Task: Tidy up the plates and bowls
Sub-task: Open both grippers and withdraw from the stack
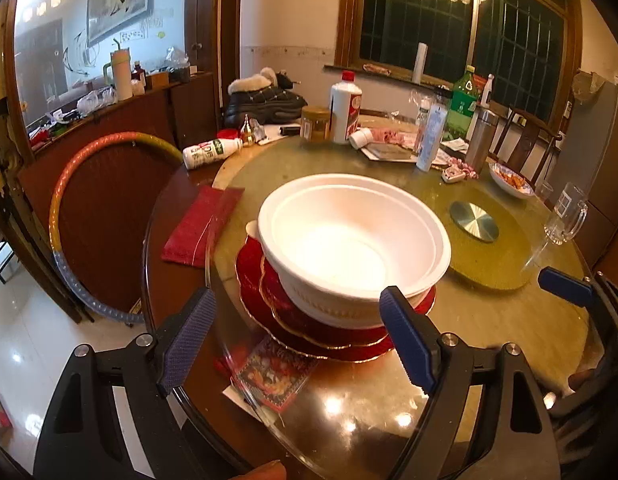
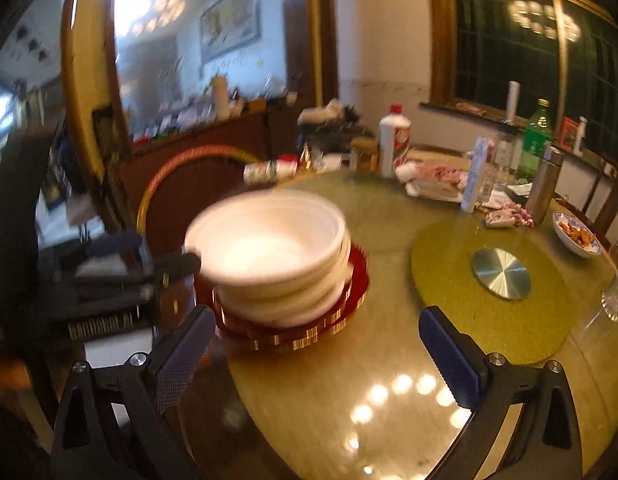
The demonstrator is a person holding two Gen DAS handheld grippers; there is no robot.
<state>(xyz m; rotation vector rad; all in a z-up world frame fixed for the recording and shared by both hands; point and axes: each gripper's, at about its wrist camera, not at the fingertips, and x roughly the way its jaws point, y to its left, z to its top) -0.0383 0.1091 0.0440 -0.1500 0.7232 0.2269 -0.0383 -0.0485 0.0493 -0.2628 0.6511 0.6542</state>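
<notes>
The nested white bowls sat on the stacked red plates with gold rims, near the left edge of the glass turntable, on the near side of the round table. From that I judged the stacking step essentially finished: bowls inside bowls, plates beneath, one tidy pile (the right wrist view was blurred, so I could not count the bowls).

My left gripper hung just in front of the pile with its fingers spread wide and nothing between them, the right pad lying close before the plate rim, whether touching I could not tell. My right gripper stood to the right of the pile, fingers fully apart, empty.

Further out lay a red cloth to the left, bottles and a snack dish at the far side.

My next move, I reckoned, called for checking whether any plate or bowl was left loose; otherwise, backing both grippers away without nudging the pile.
</notes>
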